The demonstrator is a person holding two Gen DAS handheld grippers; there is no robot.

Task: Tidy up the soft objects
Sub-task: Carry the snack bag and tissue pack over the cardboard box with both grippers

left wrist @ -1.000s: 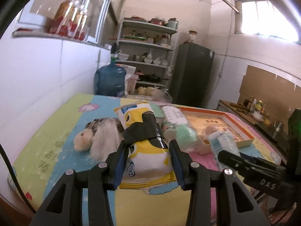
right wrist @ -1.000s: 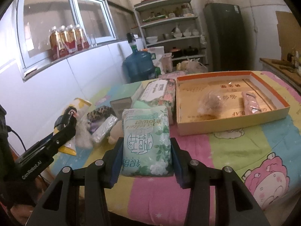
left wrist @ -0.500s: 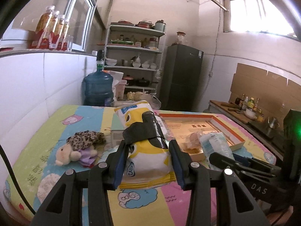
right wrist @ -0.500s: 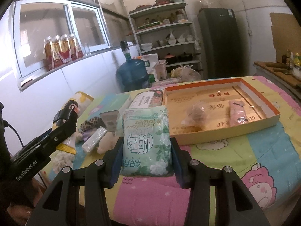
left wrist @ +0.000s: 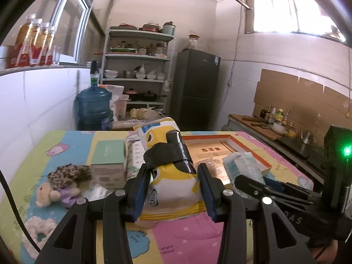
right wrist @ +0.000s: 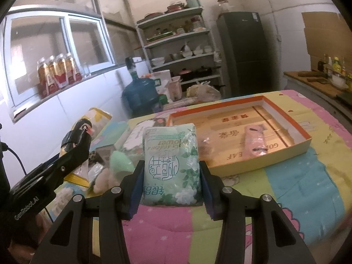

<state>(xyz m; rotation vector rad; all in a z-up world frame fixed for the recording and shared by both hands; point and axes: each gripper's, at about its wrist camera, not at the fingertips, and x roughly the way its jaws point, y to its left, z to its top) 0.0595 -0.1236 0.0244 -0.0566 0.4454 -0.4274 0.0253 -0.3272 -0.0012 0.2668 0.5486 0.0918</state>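
Observation:
My left gripper (left wrist: 173, 176) is shut on a yellow-and-white pack (left wrist: 173, 189) with a black band, held above the bedspread-covered table (left wrist: 180, 237). My right gripper (right wrist: 171, 171) is shut on a green flower-printed tissue pack (right wrist: 170, 154). Ahead lies an orange-rimmed cardboard tray (right wrist: 264, 162) holding a pink pack (right wrist: 256, 140) and a clear bag (right wrist: 204, 140). A plush hedgehog (left wrist: 63, 180), a green-and-white carton (left wrist: 109, 165) and a pale green soft item (right wrist: 120, 160) lie left of the tray. Each gripper shows in the other's view: the right (left wrist: 275, 189), the left (right wrist: 72, 145).
A white tiled wall and a sill with bottles (right wrist: 57, 72) run along the left. Beyond the table stand a blue water jug (left wrist: 93, 107), a shelf of dishes (left wrist: 138, 70) and a dark fridge (left wrist: 195, 88). A counter with bottles (left wrist: 270, 123) is at the right.
Both grippers have drawn back and risen a little with their packs still held. The tray, the carton and the plush hedgehog now look farther off and lower in the views.

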